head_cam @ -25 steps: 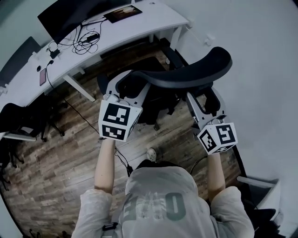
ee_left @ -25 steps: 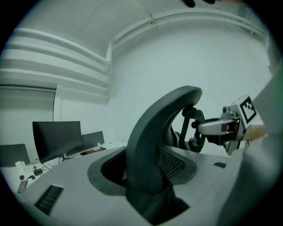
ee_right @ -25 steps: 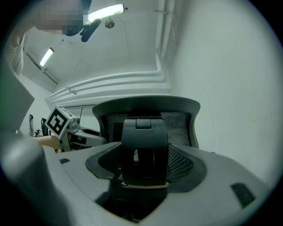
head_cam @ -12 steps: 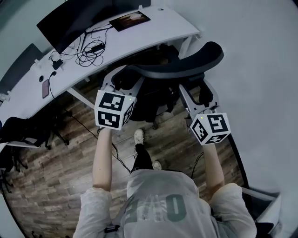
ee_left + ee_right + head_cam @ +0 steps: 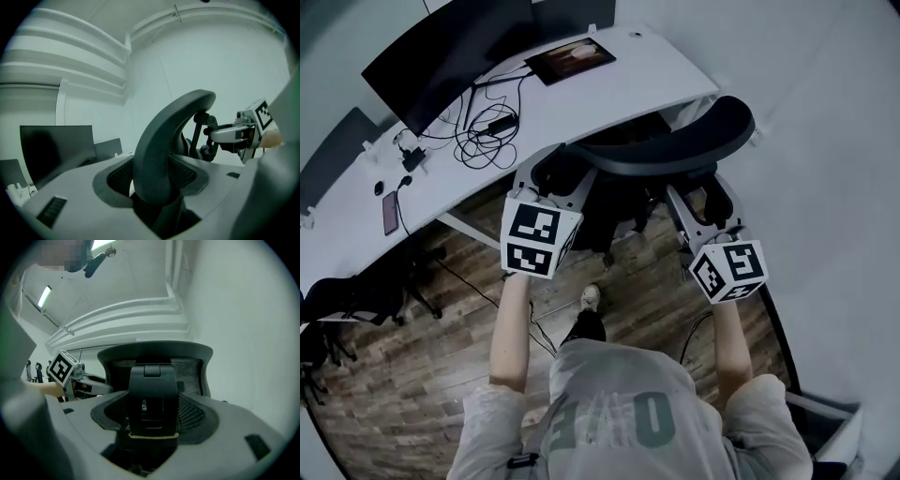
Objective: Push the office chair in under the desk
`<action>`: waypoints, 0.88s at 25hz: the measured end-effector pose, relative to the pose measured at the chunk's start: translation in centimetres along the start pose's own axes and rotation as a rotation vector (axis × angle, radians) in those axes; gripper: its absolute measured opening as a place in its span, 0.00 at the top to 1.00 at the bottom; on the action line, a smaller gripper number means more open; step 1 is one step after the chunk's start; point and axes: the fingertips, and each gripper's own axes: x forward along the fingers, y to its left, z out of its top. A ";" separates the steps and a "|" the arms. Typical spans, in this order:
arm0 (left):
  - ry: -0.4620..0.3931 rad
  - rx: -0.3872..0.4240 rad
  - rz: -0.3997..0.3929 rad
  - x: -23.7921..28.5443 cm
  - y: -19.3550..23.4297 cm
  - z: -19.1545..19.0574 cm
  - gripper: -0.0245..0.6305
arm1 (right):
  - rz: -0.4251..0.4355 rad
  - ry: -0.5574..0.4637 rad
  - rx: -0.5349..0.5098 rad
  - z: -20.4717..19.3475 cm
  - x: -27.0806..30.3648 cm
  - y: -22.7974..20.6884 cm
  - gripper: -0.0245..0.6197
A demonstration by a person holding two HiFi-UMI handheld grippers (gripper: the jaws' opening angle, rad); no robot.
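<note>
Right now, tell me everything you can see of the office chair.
The office chair is dark: a curved mesh backrest in a smooth frame, a black bracket behind it. It stands upright on the wooden floor at the edge of the white desk, seat mostly hidden. The left gripper and right gripper each clamp its back.

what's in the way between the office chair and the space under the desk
Nothing visible. The office chair sits right at the edge of the desk with no object between them; the space beneath the desktop is hidden in the head view.
</note>
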 end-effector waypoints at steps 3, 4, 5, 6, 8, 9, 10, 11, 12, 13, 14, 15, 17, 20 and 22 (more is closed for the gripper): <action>-0.001 0.005 -0.001 1.6 2.6 0.3 0.60 | 0.002 0.012 0.000 0.0 3.2 -0.1 0.50; 0.001 0.007 -0.004 2.2 3.3 0.3 0.60 | 0.002 0.013 -0.001 0.0 4.1 -0.2 0.50; 0.002 0.009 -0.007 2.7 4.0 0.2 0.60 | 0.002 0.013 -0.001 0.0 4.9 -0.3 0.50; 0.002 0.011 -0.011 3.1 4.7 0.2 0.60 | 0.001 0.013 -0.001 -0.1 5.7 -0.3 0.50; -0.003 0.014 -0.014 4.0 6.3 0.2 0.60 | 0.000 0.011 -0.002 -0.1 7.6 -0.2 0.50; -0.006 0.014 -0.013 4.4 7.1 0.2 0.60 | 0.001 0.011 -0.004 -0.1 8.5 -0.2 0.50; -0.009 0.012 -0.011 4.8 7.8 0.2 0.60 | 0.002 0.013 -0.005 -0.1 9.3 -0.3 0.50; -0.012 0.011 -0.010 5.2 8.4 0.2 0.60 | 0.004 0.015 -0.006 -0.1 10.2 -0.3 0.50; -0.013 0.010 -0.010 5.7 9.0 0.1 0.60 | 0.005 0.016 -0.005 -0.1 10.9 -0.4 0.50; -0.015 0.011 -0.010 6.1 9.6 0.2 0.60 | 0.005 0.015 -0.004 -0.1 11.7 -0.5 0.50; -0.017 0.012 -0.009 6.5 10.2 0.3 0.60 | 0.003 0.012 -0.003 0.0 12.4 -0.6 0.50; -0.020 0.013 -0.007 6.8 10.8 0.4 0.60 | 0.001 0.009 -0.004 0.2 13.0 -0.6 0.50; -0.020 0.013 -0.001 7.5 11.6 0.4 0.60 | 0.001 0.002 -0.006 0.2 14.1 -0.8 0.50; -0.011 0.009 0.002 8.3 12.6 0.2 0.60 | 0.004 -0.012 -0.003 0.1 15.3 -1.0 0.50; -0.013 0.014 0.003 8.9 13.4 0.4 0.60 | -0.002 -0.025 -0.006 0.4 16.3 -1.1 0.50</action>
